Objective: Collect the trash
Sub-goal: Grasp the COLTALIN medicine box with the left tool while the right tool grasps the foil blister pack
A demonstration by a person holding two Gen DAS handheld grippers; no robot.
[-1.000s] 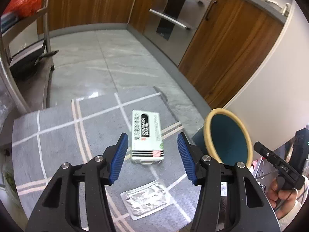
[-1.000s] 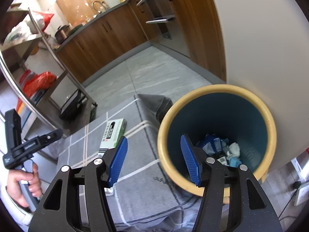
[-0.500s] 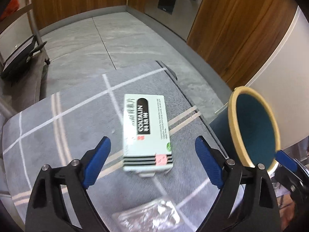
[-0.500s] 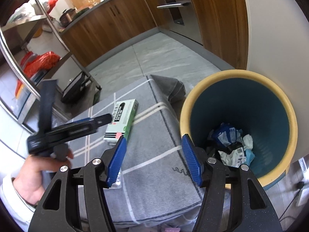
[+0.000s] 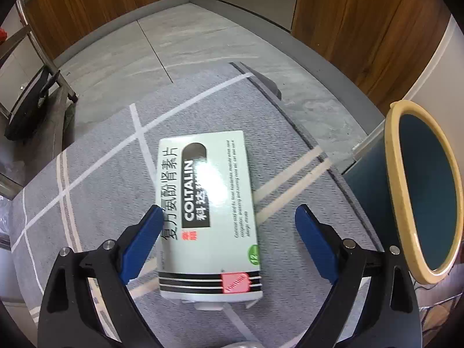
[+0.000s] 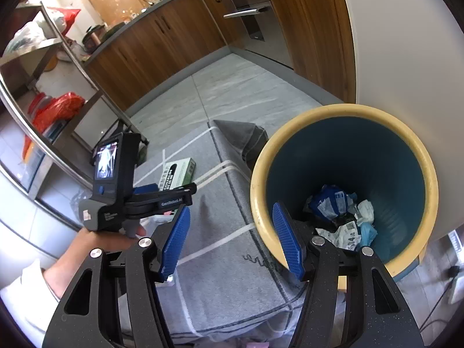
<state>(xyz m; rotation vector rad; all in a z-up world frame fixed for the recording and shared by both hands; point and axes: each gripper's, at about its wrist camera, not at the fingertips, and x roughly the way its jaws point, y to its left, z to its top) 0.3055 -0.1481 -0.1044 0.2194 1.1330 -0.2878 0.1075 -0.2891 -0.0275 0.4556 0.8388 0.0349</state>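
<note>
- Left wrist view: the left gripper (image 5: pixel 227 232) stood over the medicine box (image 5: pixel 207 211), its jaws having just been opening and now spread wide, released, with the box between them. The left pad looked close to or touching the box's long edge; the right pad was clearly apart.
- The box lay flat on the grey cloth (image 5: pixel 95 174) near the centre of the picture, its long axis running from six toward twelve o'clock. The trash bin (image 5: pixel 406 203) stood at three o'clock, beyond the cloth's edge.
- The box was probably light, thin cardboard, stiff enough across its width but easy to crush, and glossy. I would pinch its two long sides near the middle.
- Right wrist view: the right gripper (image 6: pixel 232 237) hung partly open and empty, straddling the bin's near rim (image 6: pixel 261 203).
- The box (image 6: pixel 177 175) sat at ten o'clock from the bin, well apart. A hand (image 6: pixel 95 240) held the left gripper's handle.
- The cloth ended just beside the bin; the path across looked unobstructed, and crumpled trash (image 6: pixel 342 214) already lay inside.
</note>
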